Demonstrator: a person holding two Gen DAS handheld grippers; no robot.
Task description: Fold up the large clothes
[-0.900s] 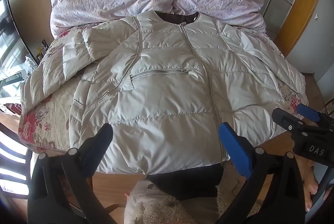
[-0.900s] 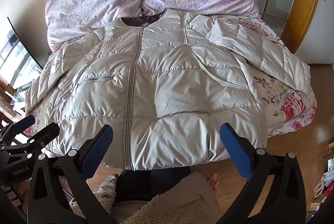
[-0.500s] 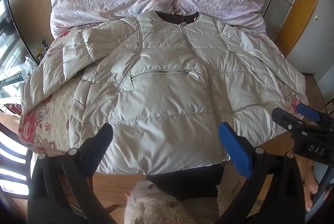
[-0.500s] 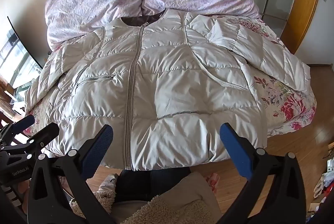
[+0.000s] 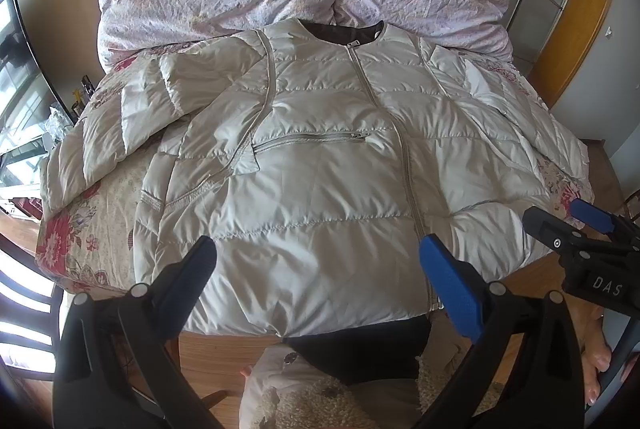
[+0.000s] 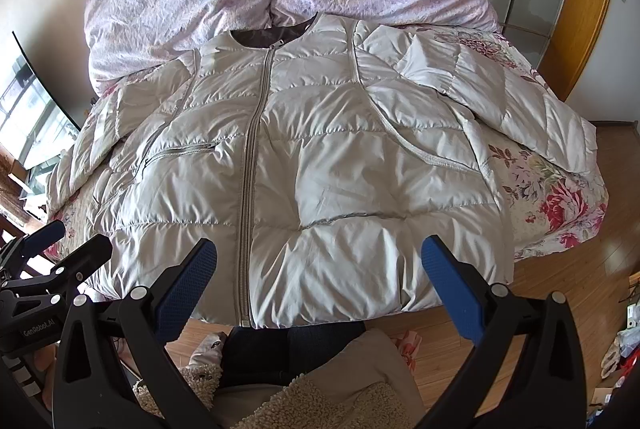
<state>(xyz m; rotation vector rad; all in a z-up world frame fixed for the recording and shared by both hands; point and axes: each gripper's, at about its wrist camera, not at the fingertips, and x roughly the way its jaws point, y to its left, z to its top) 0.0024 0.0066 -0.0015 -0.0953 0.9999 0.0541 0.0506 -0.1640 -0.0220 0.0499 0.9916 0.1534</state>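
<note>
Flat ahead, jacket (image 5: 320, 165), fingers (image 5: 452, 285) spread

White quilted puffer jacket (image 5: 320, 165) (image 6: 312, 165) lies front-up, spread flat across floral bedspread, zipped shut. Collar at far end, touching the pillows, dark lining showing at neck. Hem at near edge of bed, slightly overhanging. Both sleeves spread out to left and right, angled toward near corners. Zip chest pocket left of the centre zipper.
</note>
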